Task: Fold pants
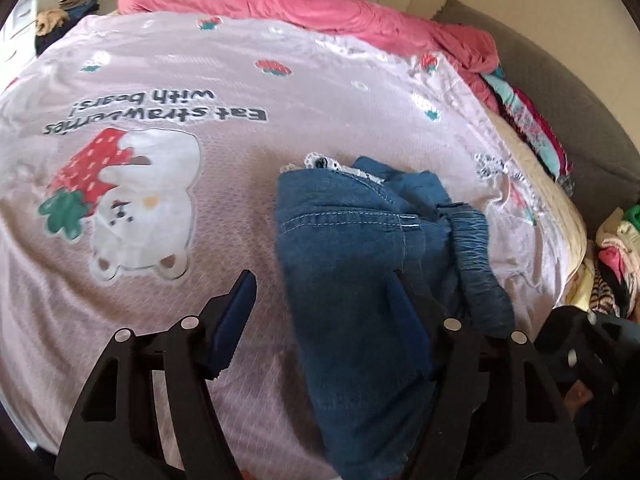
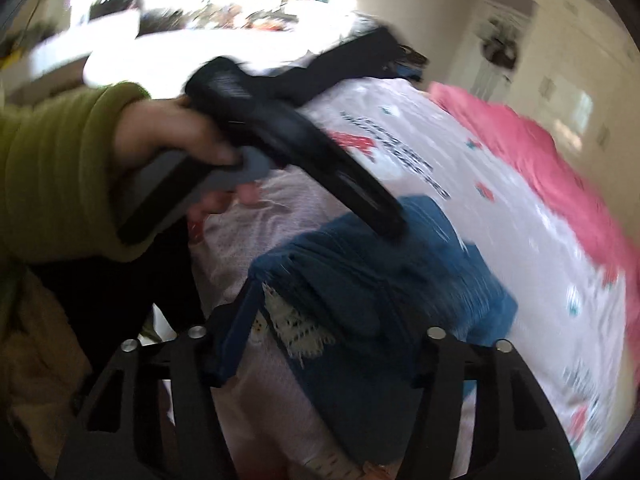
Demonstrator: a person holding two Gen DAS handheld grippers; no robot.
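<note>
Lying bunched on the pink strawberry-print bedspread (image 1: pixel 168 208), the blue denim pants (image 1: pixel 352 232) sit in a partly folded heap, with the elastic waistband (image 1: pixel 472 240) turned toward the right of the left wrist view and a scrap of white lace trim (image 1: pixel 320 162) showing at the far edge.

The left gripper (image 1: pixel 324 300) points steeply down at the bed. Its fingers stand apart: the left finger (image 1: pixel 236 312) hangs over bare bedspread just beside the denim, while the right finger (image 1: pixel 412 320) lies over the pants. The near leg of the pants runs between them, but neither pad visibly presses on the cloth.

In the right wrist view, the person's left hand (image 2: pixel 172 140), in an olive-green sleeve (image 2: pixel 60 172), wraps around the grey handle of that left gripper (image 2: pixel 384 220), wrist angled so that the black fingers slope down onto the top of the pants (image 2: pixel 380 280).

The right gripper (image 2: pixel 320 320) also tilts downward, coming at the heap from the side with the lace trim (image 2: pixel 296 332). Its fingers are spread with the denim bulging up between them; this view is badly smeared, so whether the pads actually bite on the fabric is hard to say, though they look clear of it.

A rumpled pink blanket (image 1: pixel 320 4) lies along the far side of the bed.
</note>
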